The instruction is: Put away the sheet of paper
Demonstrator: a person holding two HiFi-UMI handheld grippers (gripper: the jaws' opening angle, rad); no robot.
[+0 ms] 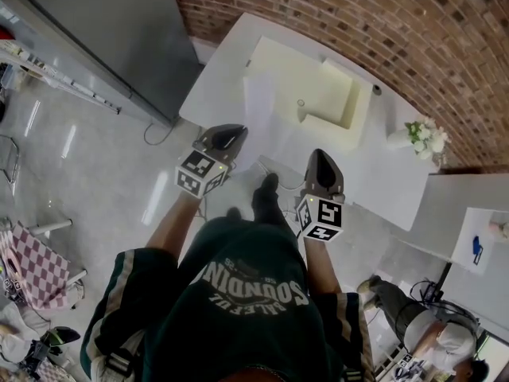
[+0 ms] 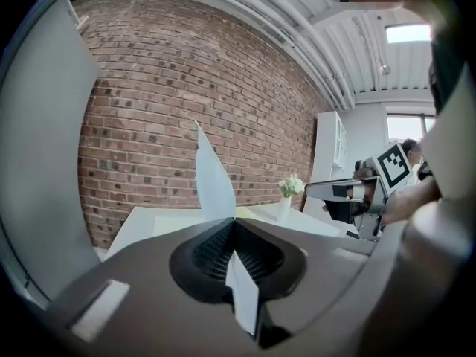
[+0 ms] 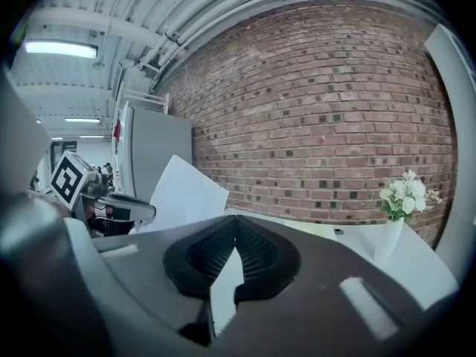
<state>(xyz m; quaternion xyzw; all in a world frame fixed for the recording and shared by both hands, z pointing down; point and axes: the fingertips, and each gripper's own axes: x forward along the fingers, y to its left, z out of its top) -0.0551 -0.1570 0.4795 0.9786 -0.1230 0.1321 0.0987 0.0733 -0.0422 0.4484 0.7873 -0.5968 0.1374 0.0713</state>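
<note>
While clamped at two edges, the sheet of paper (image 1: pixel 261 116) hangs in the air in front of the person, short of the white table (image 1: pixel 225 64). The left gripper (image 1: pixel 229 130) has its jaws clenched on the sheet's left edge, with paper sticking up past the tips. The right gripper (image 1: pixel 319 156) pinches the right edge the same way. On the table are a pale yellow tray (image 1: pixel 296 76) and a vase of flowers (image 1: pixel 421 138). A brick wall (image 1: pixel 358 14) stands behind.

Wears dark green T-shirt (image 1: pixel 246 317) with pale lettering (image 1: pixel 253 286), pale-striped short sleeves (image 1: pixel 118 289), dark shoes (image 1: pixel 266 196). Left gripper (image 1: pixel 229 130), right gripper (image 1: pixel 319 155): dark grey shells, white cubes (image 1: pixel 200 173) with black square markers.
</note>
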